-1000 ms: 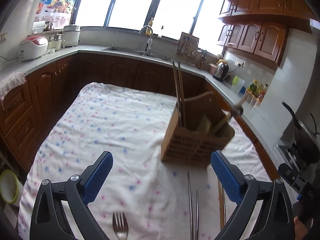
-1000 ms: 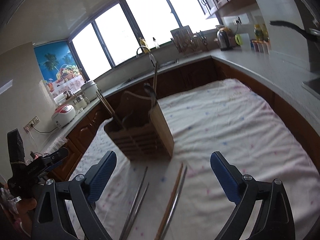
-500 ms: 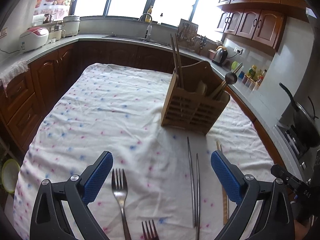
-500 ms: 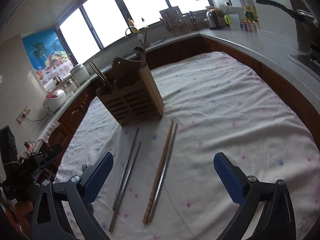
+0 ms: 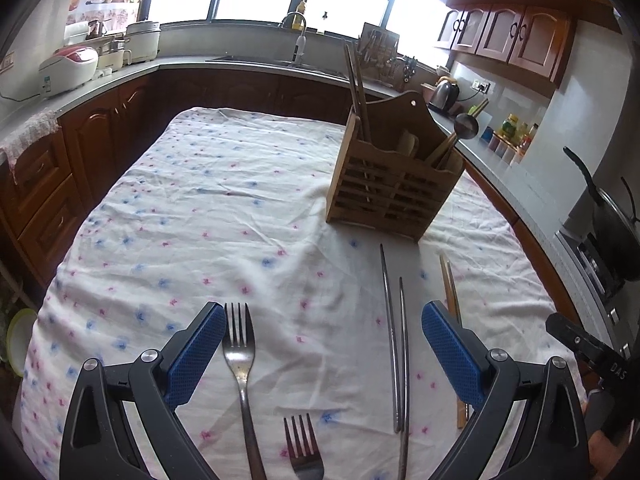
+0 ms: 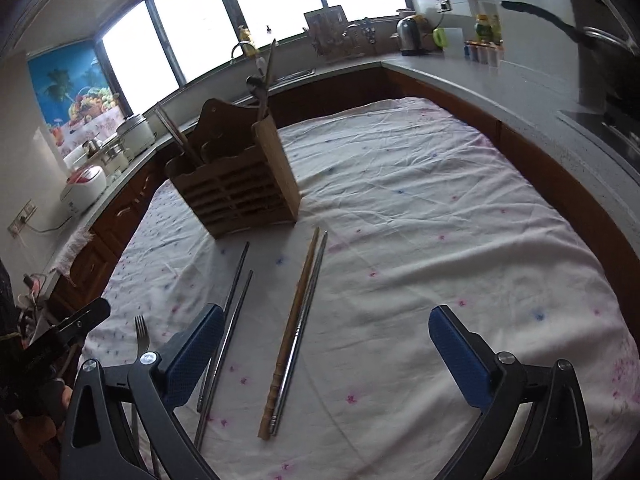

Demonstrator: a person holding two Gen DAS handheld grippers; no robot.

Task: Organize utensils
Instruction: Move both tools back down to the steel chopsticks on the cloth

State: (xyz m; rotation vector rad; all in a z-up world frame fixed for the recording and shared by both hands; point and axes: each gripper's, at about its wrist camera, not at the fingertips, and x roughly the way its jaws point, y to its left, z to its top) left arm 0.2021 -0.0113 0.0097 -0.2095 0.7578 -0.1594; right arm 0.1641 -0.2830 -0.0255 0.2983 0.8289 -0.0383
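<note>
A wooden utensil holder [image 5: 394, 176] [image 6: 240, 190] stands on the flowered tablecloth with chopsticks and a ladle in it. In the left wrist view, two forks [image 5: 240, 356] [image 5: 302, 450] lie near my open, empty left gripper [image 5: 322, 348]. A pair of metal chopsticks [image 5: 394, 336] lies between its fingers. A wooden and metal chopstick pair [image 6: 298, 328] lies ahead of my open, empty right gripper [image 6: 324, 350]. Another metal pair [image 6: 230, 320] lies by its left finger.
The table [image 5: 224, 216] is ringed by grey counters with brown cabinets [image 5: 96, 140]. A rice cooker [image 5: 68, 70], a sink tap [image 5: 298, 34], a kettle [image 6: 410, 34] and a black pan [image 5: 612, 216] sit on the counters.
Both grippers have pulled back and tilted down from the holder. The forks and the loose chopsticks on the cloth have come into fuller view. Both grippers stay open.
</note>
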